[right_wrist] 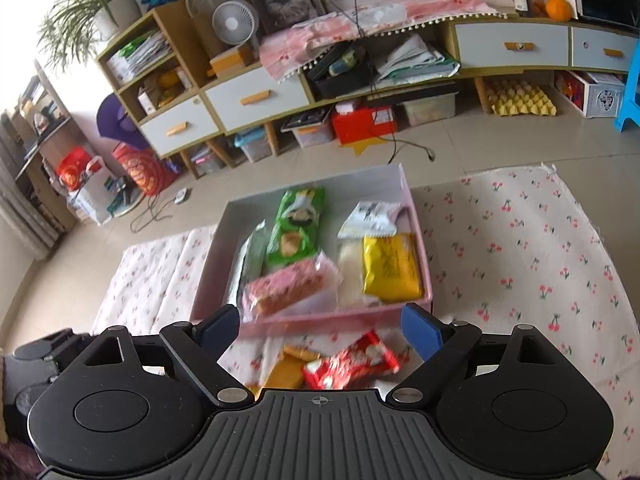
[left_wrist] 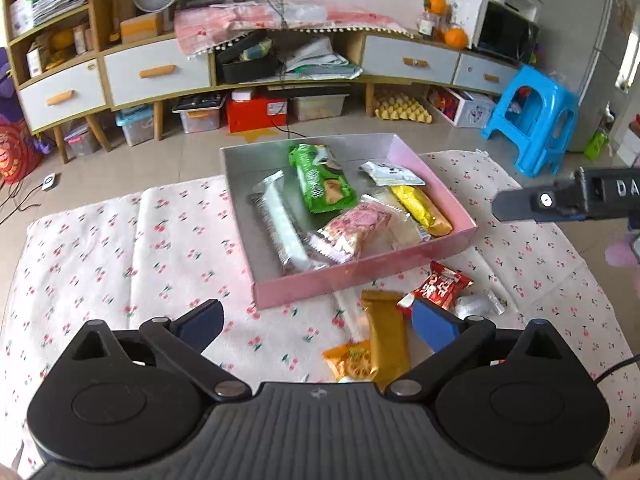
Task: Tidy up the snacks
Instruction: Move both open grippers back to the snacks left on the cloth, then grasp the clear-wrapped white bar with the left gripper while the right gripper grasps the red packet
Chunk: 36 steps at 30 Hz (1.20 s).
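Observation:
A pink box (left_wrist: 360, 272) on the cherry-print cloth holds several snack packs: a green one (left_wrist: 320, 178), a white one (left_wrist: 282, 222), a pink one (left_wrist: 356, 228), a yellow one (left_wrist: 420, 208). In front of it lie a gold bar (left_wrist: 386, 340), an orange pack (left_wrist: 352, 362), a red pack (left_wrist: 438, 282) and a silver wrapper (left_wrist: 478, 304). My left gripper (left_wrist: 320, 326) is open and empty above these loose snacks. My right gripper (right_wrist: 320, 330) is open and empty over the box's (right_wrist: 332, 318) near wall, above the red pack (right_wrist: 352, 364). It shows in the left wrist view (left_wrist: 560, 200) at right.
The cloth (left_wrist: 120, 248) covers a low surface on the tiled floor. A blue plastic stool (left_wrist: 532, 120) stands at the right. A long cabinet (left_wrist: 160, 72) with drawers and storage bins lines the far wall. Cables lie on the floor at left.

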Available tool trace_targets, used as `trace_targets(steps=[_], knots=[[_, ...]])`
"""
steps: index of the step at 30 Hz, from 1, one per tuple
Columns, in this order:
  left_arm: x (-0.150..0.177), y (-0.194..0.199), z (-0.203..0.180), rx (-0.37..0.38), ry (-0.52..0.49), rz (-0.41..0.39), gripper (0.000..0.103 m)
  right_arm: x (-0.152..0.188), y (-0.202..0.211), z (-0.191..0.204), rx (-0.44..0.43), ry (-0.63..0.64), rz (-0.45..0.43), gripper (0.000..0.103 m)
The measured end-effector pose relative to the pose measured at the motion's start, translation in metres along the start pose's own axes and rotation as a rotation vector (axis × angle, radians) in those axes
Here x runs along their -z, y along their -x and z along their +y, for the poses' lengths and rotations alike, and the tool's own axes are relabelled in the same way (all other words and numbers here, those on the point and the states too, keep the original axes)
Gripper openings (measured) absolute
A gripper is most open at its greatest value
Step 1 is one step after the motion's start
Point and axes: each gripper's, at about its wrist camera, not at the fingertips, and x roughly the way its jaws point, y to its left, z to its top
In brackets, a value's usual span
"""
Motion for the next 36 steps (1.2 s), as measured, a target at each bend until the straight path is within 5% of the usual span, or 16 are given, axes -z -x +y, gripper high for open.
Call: trace_targets(steps=[11, 21, 36], knots=[[0.035, 0.008, 0.032, -0.055, 0.131, 0.001, 0.102, 0.036, -0.004, 0.005, -0.027, -0.023, 0.041, 0.091], [0.064, 0.010, 0.055, -0.109, 0.014, 0.013, 0.102, 0.067, -0.022, 0.008, 0.005, 0.062, 0.114, 0.091], [0.095, 0.003, 0.069, 0.028, -0.105, 0.034, 0.102, 0.116, -0.022, 0.044, -0.116, 0.372, 0.153, 0.091]])
